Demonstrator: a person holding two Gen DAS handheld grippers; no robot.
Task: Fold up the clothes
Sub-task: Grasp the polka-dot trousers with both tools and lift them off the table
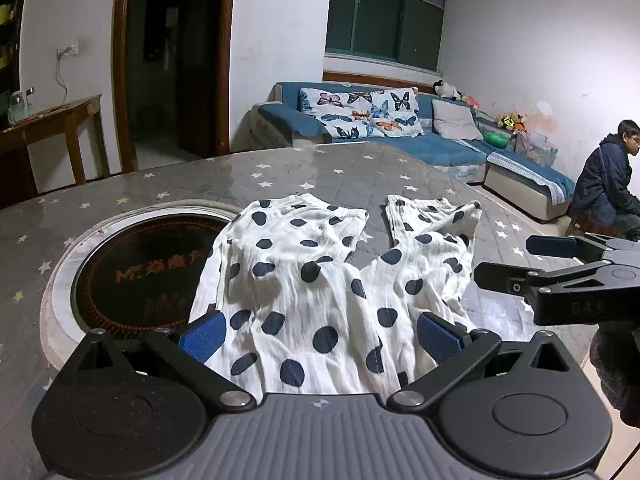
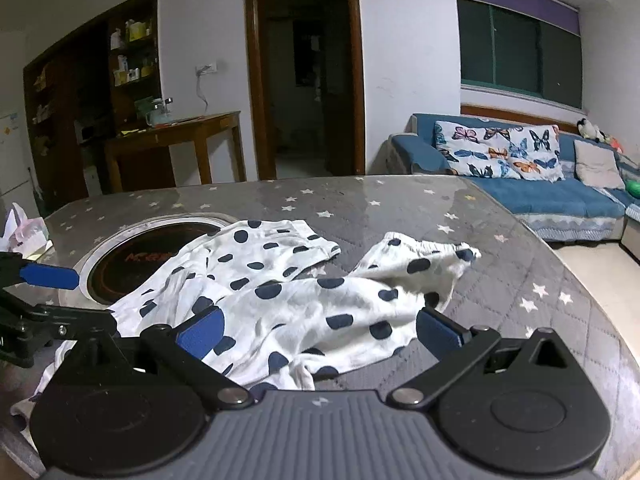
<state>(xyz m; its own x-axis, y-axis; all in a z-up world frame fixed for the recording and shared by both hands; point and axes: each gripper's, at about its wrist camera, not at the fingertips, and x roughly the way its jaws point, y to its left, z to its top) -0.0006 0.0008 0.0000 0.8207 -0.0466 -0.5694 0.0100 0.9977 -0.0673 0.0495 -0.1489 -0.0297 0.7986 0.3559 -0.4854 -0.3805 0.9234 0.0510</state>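
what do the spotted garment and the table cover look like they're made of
Spotted garment: thin crinkled woven cloth, probably cotton gauze, matte; it shows fine wrinkles and soft folds. Table cover: quilted grey star-print fabric, apparently under a clear glossy layer, judging by the reflections.

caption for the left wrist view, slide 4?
Left tongs open over crumpled polka-dot pants on the star-print table; right tongs open alongside.

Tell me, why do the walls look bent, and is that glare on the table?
Left wrist view: the fisheye lens bows the doorway and darkens the corners; the table shows a pale sheen, and the spotted cloth stays sharp. Right wrist view: same curving at the window, dimmer light, glare on the table's far edge.
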